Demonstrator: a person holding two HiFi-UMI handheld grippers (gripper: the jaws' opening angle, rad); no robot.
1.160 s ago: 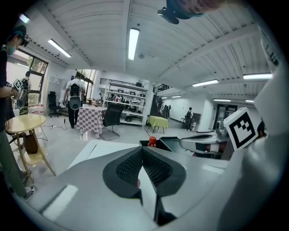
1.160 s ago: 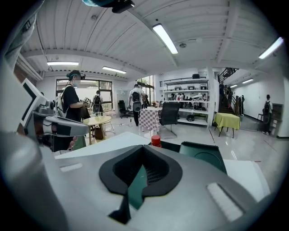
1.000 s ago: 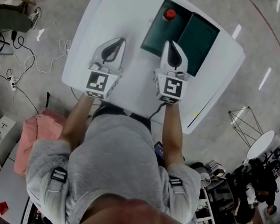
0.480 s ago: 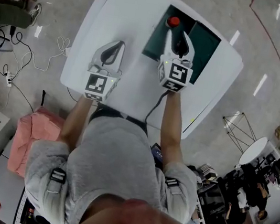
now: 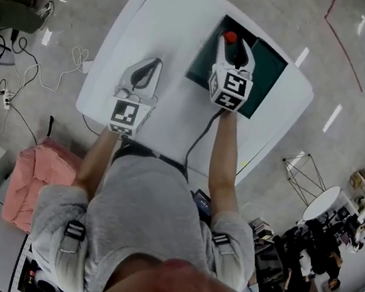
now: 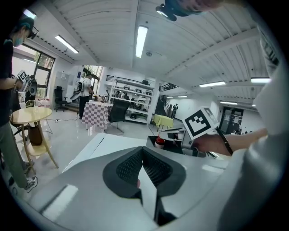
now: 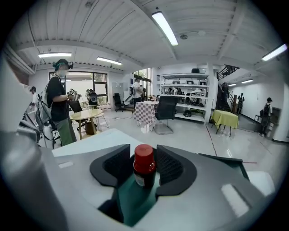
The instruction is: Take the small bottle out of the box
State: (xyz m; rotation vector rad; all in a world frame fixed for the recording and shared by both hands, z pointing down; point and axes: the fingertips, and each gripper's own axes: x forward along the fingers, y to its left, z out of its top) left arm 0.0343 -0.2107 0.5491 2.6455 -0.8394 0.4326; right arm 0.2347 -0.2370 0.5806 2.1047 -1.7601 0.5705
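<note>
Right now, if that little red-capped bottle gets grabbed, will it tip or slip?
Probably tippy: the small bottle stands upright, taller than wide. Being small, it's likely light. The right gripper, jaws opening, flanks its smooth-looking sides, which might slip.

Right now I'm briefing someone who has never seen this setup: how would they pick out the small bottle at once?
On the white rectangular table, find the dark green open box on its far right. Inside it stands a small dark bottle with a red cap, upright between the opening jaws of the right gripper. Nothing else on the table is red.
</note>
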